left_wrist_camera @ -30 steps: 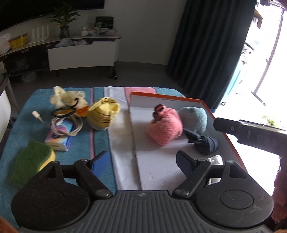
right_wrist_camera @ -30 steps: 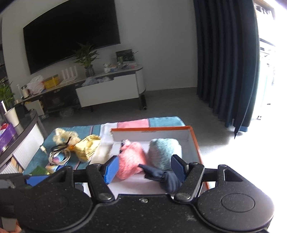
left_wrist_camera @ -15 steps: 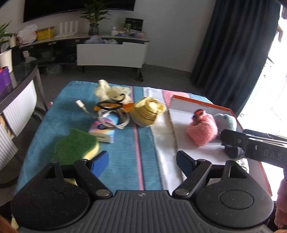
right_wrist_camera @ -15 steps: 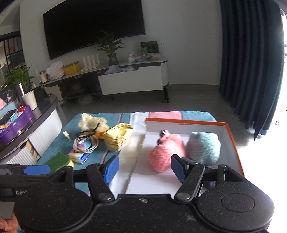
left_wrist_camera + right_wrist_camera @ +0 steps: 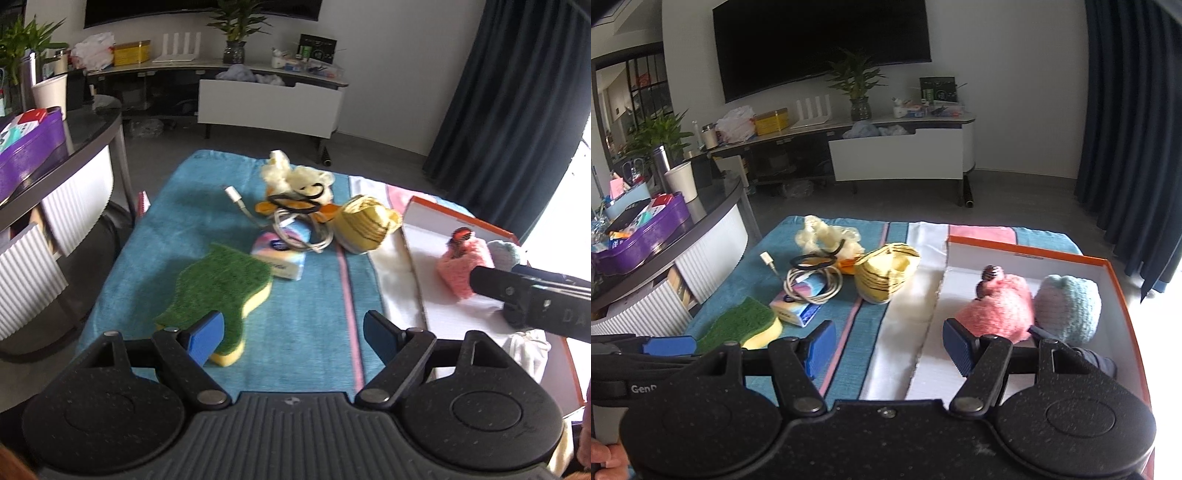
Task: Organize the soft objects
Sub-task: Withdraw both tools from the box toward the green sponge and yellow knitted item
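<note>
An orange-rimmed white box [image 5: 1115, 280] on the right holds a pink fluffy item [image 5: 1001, 310], a light blue fluffy item [image 5: 1067, 306] and a dark blue sock [image 5: 1104, 363]. On the blue towel [image 5: 306, 314] lie a yellow striped knit piece [image 5: 364, 225], a cream plush toy [image 5: 295, 179] and a green-and-yellow sponge [image 5: 221, 291]. My left gripper [image 5: 293, 336] is open and empty, just right of the sponge's near end. My right gripper [image 5: 888, 349] is open and empty over the towel's white stripe beside the box.
A coiled white cable [image 5: 295, 229], a black hair band [image 5: 295, 199] and a tissue pack [image 5: 280, 258] lie among the soft items. A dark side table [image 5: 665, 236] with a purple bin stands left. A TV console [image 5: 894, 151] is behind.
Both grippers have swung left, away from the box toward the towel. The sponge now sits at my left gripper's left finger. Nothing was picked up.
</note>
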The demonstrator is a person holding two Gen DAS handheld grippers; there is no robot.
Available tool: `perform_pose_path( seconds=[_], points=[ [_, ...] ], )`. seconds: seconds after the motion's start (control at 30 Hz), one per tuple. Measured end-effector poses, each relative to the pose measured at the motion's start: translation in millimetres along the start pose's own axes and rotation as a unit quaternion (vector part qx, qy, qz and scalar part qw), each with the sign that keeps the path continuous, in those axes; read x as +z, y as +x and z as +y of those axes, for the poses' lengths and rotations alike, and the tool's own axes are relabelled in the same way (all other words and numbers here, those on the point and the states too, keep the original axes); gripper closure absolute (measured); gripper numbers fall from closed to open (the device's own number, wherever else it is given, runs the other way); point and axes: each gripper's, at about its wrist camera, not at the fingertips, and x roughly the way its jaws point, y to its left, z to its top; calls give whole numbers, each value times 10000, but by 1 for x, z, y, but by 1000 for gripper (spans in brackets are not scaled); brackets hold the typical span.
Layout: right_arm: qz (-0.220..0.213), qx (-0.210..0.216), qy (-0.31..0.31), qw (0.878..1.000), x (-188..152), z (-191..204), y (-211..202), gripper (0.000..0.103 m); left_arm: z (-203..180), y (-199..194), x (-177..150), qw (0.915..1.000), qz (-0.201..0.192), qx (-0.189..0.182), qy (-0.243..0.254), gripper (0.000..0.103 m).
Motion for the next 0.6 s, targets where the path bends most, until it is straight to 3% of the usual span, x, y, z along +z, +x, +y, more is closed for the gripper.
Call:
perform_pose_path(
  seconds=[0.4, 0.6],
  points=[
    [85, 46, -53, 9999, 0, 6, 10, 25, 40, 24, -1, 9989, 206, 421, -54, 16],
    [152, 52, -79, 9998, 0, 7, 15, 25, 52, 39, -4, 9983, 414, 384, 113, 12]
  ],
)
